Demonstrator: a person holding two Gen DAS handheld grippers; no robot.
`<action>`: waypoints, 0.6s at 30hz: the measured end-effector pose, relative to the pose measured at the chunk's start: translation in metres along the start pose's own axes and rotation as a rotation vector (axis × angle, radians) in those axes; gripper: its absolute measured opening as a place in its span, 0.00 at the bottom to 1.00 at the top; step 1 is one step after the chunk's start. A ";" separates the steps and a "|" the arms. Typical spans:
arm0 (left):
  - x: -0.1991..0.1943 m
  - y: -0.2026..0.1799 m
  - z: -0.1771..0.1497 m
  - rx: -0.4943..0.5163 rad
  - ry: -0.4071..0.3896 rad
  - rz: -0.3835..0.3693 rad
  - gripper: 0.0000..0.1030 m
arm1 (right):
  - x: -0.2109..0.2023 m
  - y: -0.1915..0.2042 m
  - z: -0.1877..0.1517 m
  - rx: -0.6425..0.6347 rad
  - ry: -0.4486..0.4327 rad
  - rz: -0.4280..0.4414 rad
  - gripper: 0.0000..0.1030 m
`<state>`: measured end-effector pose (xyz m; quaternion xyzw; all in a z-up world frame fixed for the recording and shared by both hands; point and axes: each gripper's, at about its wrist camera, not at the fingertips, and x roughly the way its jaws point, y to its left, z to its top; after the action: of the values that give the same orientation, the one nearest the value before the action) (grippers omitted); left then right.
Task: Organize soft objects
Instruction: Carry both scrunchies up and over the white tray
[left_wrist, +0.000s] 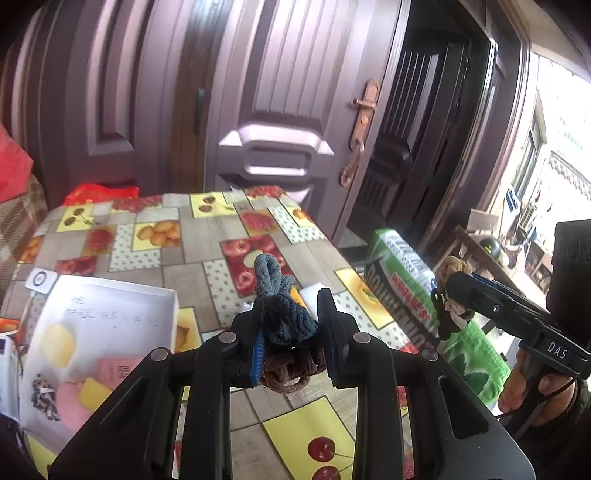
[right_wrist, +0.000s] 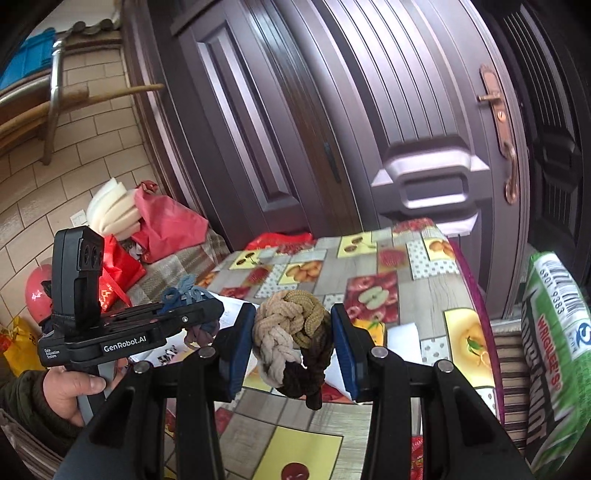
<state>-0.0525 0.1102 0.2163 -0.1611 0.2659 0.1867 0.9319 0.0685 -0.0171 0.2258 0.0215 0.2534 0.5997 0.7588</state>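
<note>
Soft hair ties are sitting in both hand-held grippers, above a table (left_wrist: 207, 236) that is wearing a fruit-print cloth in front of a dark panelled door (left_wrist: 280, 92).

Left gripper (left_wrist: 288, 328): its jaws are standing at their narrowest and are clamping a bundle. A blue-grey fuzzy hair tie (left_wrist: 280, 310) is filling the gap between the pads and is poking up past the fingertips, and brown elastic bands (left_wrist: 291, 373) are hanging from the same grip just below it. The bundle is riding clear of the tabletop. From the right wrist view, this gripper (right_wrist: 207, 314) is showing side-on at the left, with the blue tie (right_wrist: 181, 291) sticking out above and a darker loop dangling beneath; a hand (right_wrist: 74, 387) is holding its handle.

Right gripper (right_wrist: 293, 347): its jaws are standing partly apart and are pressing on a braided scrunchie (right_wrist: 291, 336), tan and beige at the top and dark brown at the bottom. The scrunchie is spanning the full gap between both blue pads, and its dark end is drooping below them, off the table. In the left wrist view, the same gripper (left_wrist: 448, 295) is appearing at the right, with the scrunchie (left_wrist: 452, 267) at its tip.

A white open box (left_wrist: 110, 332) is lying on the table left of the left gripper, holding small soft items. A green gum carton (left_wrist: 424, 288) is standing beside the table's right edge.
</note>
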 end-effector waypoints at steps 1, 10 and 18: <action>-0.006 0.001 0.000 -0.002 -0.011 0.003 0.24 | -0.004 0.003 0.002 -0.004 -0.010 -0.002 0.40; -0.050 0.016 -0.007 -0.022 -0.087 0.020 0.24 | -0.020 0.026 0.016 -0.038 -0.069 -0.009 0.40; -0.073 0.040 -0.011 -0.060 -0.124 0.047 0.24 | -0.020 0.047 0.020 -0.061 -0.085 0.002 0.40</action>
<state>-0.1325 0.1215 0.2397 -0.1710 0.2057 0.2262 0.9366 0.0312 -0.0171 0.2663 0.0240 0.2028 0.6062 0.7686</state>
